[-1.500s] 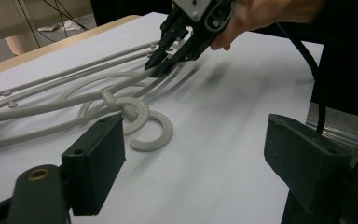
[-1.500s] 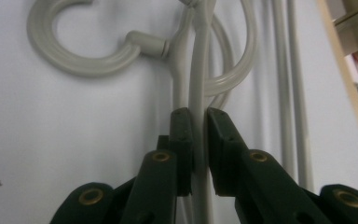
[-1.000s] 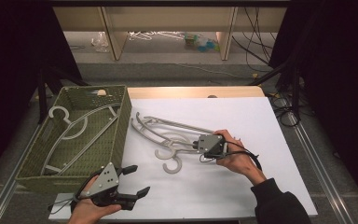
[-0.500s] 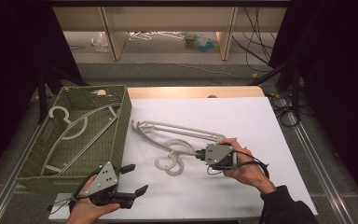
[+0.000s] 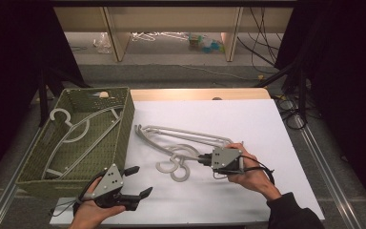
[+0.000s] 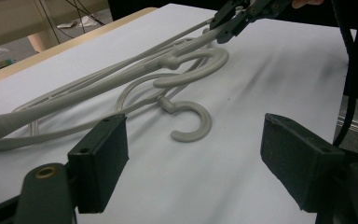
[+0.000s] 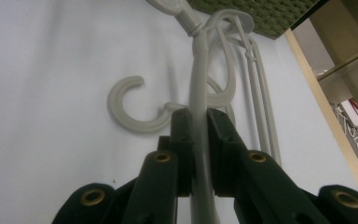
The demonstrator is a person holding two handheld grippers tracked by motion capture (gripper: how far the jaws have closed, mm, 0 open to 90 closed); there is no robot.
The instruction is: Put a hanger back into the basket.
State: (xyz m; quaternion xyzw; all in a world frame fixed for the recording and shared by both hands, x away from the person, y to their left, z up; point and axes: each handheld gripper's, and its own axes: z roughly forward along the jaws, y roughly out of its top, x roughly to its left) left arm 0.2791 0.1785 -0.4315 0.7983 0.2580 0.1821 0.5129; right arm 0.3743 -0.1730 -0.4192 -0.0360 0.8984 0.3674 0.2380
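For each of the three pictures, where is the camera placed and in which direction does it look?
High view: fixed above the person's side, looking forward and down on the table, the basket and the hangers; both hands enter from below, with the left gripper and the right gripper.
Left gripper view: rides on the left gripper, looking between its open jaws across the table at the hangers.
Right gripper view: rides on the right gripper, looking along the hanger bar it clamps.
Shared: all show the hooks of the hangers.
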